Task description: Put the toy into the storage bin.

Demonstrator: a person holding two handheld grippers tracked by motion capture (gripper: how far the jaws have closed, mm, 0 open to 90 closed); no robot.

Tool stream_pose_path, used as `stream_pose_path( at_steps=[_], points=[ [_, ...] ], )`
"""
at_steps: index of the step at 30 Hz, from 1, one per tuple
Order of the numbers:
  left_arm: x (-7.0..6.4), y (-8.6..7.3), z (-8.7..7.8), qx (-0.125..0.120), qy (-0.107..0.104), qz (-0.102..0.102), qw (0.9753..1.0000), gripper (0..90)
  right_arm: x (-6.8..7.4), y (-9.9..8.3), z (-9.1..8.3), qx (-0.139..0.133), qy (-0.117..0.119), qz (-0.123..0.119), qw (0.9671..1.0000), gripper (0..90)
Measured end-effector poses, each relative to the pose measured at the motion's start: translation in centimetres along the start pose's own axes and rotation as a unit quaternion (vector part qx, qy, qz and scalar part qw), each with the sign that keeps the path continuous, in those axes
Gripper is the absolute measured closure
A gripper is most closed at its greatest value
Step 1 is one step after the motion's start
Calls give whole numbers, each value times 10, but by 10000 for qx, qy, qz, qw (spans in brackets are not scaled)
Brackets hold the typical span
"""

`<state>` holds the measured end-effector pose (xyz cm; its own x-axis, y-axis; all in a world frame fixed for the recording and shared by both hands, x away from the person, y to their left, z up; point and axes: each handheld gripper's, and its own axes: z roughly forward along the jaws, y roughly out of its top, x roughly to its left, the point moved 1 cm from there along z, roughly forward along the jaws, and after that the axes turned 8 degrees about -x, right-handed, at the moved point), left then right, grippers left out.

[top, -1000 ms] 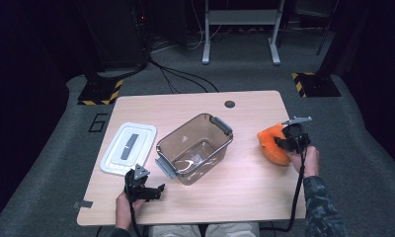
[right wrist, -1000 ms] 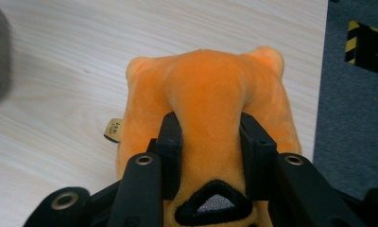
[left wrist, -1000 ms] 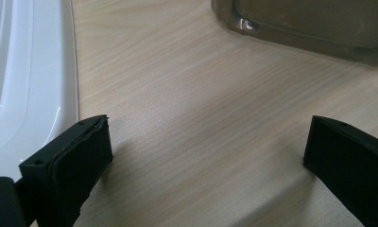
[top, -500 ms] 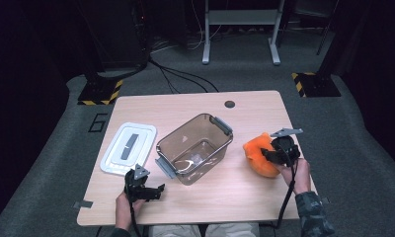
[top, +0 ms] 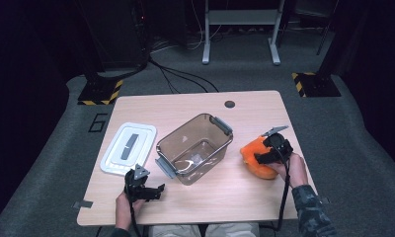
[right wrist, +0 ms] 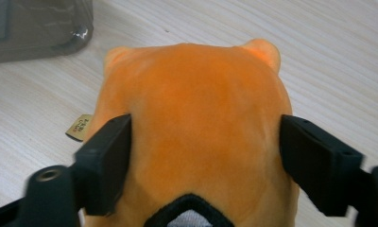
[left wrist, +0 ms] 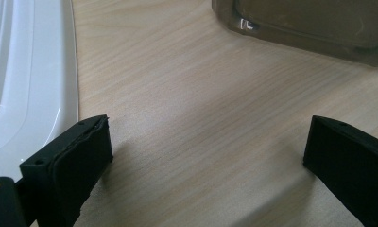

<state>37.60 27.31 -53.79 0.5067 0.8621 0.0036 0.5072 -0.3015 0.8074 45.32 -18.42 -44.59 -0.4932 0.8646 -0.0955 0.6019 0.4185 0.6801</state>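
A large numeral "6" [top: 98,122] was marked on the grey floor beside the desk's left edge. The orange plush toy's small tan tag [right wrist: 79,127] carried print too small to read.

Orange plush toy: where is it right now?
In the high view, the orange plush toy sits on the table's right side, just right of the clear brown plastic container, between the right gripper's jaws.

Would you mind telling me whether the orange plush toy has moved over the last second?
Yes. The orange plush toy has shifted left, toward the clear container, held in the right gripper.
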Motion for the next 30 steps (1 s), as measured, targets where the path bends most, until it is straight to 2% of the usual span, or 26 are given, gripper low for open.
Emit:
stream_pose_path(
  at_steps=[1,2,3,4,6,9,12,13,15,20,21,30],
  points=[
    [0,0,0,2,-2,6,10000,15,0,-1,0,8,65,-5,10000,337],
    [0,0,0,2,-2,6,10000,15,0,-1,0,8,65,-5,10000,337],
    [0,0,0,2,-2,2,10000,15,-1,-3,1,15,163,50,9999,453],
    [0,0,0,1,-2,5,10000,15,-3,-4,1,55,238,144,9996,490],
    [0,0,0,2,0,0,10000,16,-6,-5,0,42,303,249,9992,553],
    [0,0,0,-4,-2,-30,10000,15,-9,-4,-6,3,317,341,9989,602],
    [0,0,0,-4,-2,-31,10000,16,-10,-4,-10,-61,326,402,9986,611],
    [0,0,0,-4,-3,-31,10000,16,-9,-4,-13,-176,285,473,9983,613],
    [0,0,0,-1,-2,-32,10000,16,-9,-3,-17,-228,191,500,9983,613],
    [0,0,0,-3,-3,-33,10000,16,-9,0,-27,-415,234,643,9968,612],
    [0,0,0,-2,-2,-35,10000,16,-9,4,-32,-508,222,605,9966,612],
    [0,0,0,-5,-1,-31,10000,16,-2,22,-52,-759,189,486,9958,609]
  ],
)
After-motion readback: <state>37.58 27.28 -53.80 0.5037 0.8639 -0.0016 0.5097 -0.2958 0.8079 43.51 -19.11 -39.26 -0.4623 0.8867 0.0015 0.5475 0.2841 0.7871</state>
